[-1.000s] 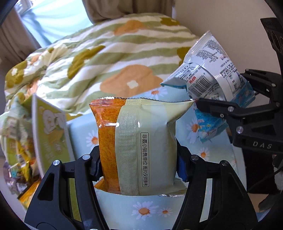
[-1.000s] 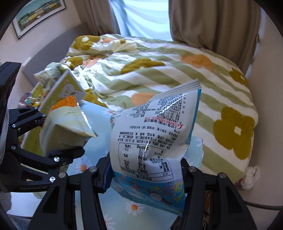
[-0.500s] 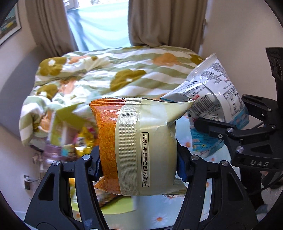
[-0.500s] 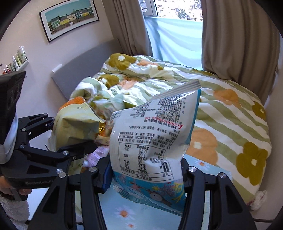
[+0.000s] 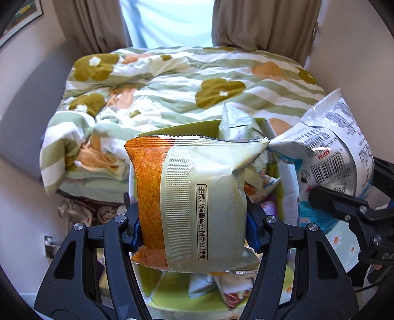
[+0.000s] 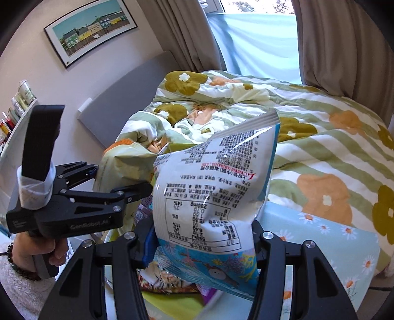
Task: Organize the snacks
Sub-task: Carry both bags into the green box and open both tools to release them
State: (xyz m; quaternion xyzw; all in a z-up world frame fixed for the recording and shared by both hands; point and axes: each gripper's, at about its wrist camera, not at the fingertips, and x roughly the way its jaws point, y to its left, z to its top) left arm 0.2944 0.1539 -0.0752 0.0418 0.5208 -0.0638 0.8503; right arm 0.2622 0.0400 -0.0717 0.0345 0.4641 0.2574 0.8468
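My left gripper (image 5: 194,229) is shut on an orange and pale green snack packet (image 5: 194,204), held upright above a green box (image 5: 172,295) with several snack packs in it. My right gripper (image 6: 199,243) is shut on a white and blue snack bag (image 6: 211,197) with printed text. That bag (image 5: 339,152) shows at the right of the left wrist view, in the right gripper (image 5: 349,209). In the right wrist view the left gripper (image 6: 118,182) sits at the left with the green packet (image 6: 118,167), held by a hand (image 6: 37,253).
A bed with a green striped, flowered quilt (image 5: 184,81) fills the background, with curtains (image 5: 266,22) and a window behind. A light blue daisy cloth (image 6: 320,236) lies at the right. A framed picture (image 6: 91,27) hangs on the wall; a shelf (image 6: 14,108) is far left.
Both grippers have swung across with their packets still held. The view went from the daisy cloth to above the green snack box, with window and curtains now showing.
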